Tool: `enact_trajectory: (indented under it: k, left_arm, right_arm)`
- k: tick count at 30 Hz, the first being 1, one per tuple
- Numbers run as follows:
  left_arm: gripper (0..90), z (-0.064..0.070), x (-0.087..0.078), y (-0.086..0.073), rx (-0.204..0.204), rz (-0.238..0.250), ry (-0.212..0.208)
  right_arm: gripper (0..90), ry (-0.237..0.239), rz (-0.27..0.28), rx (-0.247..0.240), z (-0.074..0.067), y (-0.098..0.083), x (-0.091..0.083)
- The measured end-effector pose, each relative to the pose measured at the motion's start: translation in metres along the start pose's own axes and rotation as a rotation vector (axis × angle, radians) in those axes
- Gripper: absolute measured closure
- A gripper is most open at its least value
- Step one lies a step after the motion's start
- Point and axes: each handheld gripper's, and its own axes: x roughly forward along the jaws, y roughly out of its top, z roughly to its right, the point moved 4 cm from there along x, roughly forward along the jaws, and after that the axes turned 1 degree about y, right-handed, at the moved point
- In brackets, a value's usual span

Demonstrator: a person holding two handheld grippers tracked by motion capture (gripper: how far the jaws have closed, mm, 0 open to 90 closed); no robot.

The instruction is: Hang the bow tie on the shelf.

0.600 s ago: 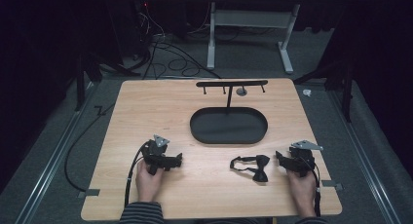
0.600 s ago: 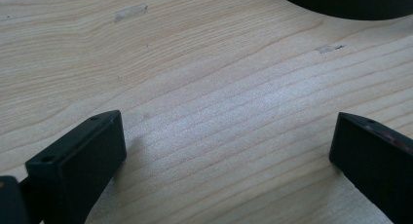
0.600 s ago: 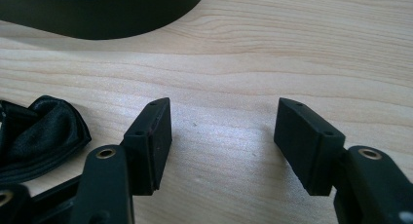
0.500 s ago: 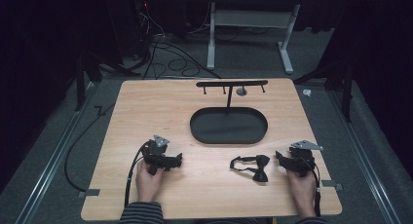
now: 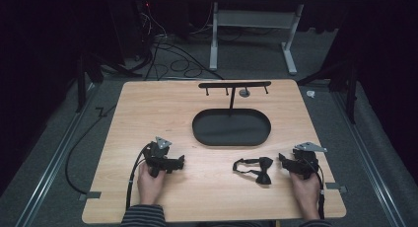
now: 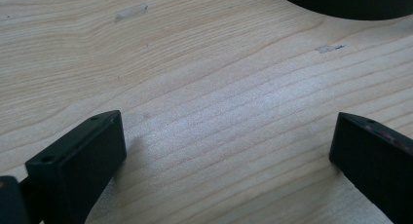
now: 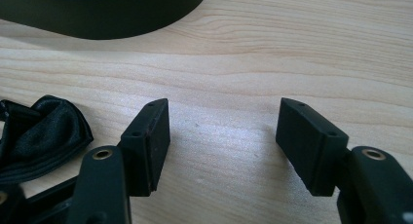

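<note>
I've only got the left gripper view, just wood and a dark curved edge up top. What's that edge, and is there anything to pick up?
Observer: That edge is the oval black tray of a hanger stand.
Operator: Anything to grab?
Observer: A black bow tie lies on the table, beside the right gripper.
Operator: Is it held?
Observer: No, the right gripper's jaws stand open over bare wood, the tie just outside them.

This looks like a lab or recording studio. A plain wooden table [image 5: 148,113] stands on grey carpet [image 5: 49,153], dark curtains [image 5: 44,34] surround it, loose cables [image 5: 162,44] lie on the far floor, and a white desk frame [image 5: 246,34] stands behind.
</note>
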Motion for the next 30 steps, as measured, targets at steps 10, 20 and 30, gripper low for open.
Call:
enact_trajectory:
  k: [10, 20, 30]
  left_arm:
    - [0.3, -0.0001, 0.0000, 0.0000, 0.001, 0.000, 0.000]
    - [0.3, 0.0002, 0.0001, -0.0001, -0.003, 0.003, 0.001]
    - [0.3, 0.0003, -0.0001, -0.0002, -0.003, 0.003, 0.001]
  right_arm:
    - [38.8, -0.004, 0.000, 0.003, 0.0001, 0.0006, 0.0006]
    - [38.8, -0.004, -0.001, 0.000, -0.0002, 0.0007, 0.0008]
    - [38.1, 0.005, -0.002, -0.007, -0.0005, 0.0007, 0.0007]
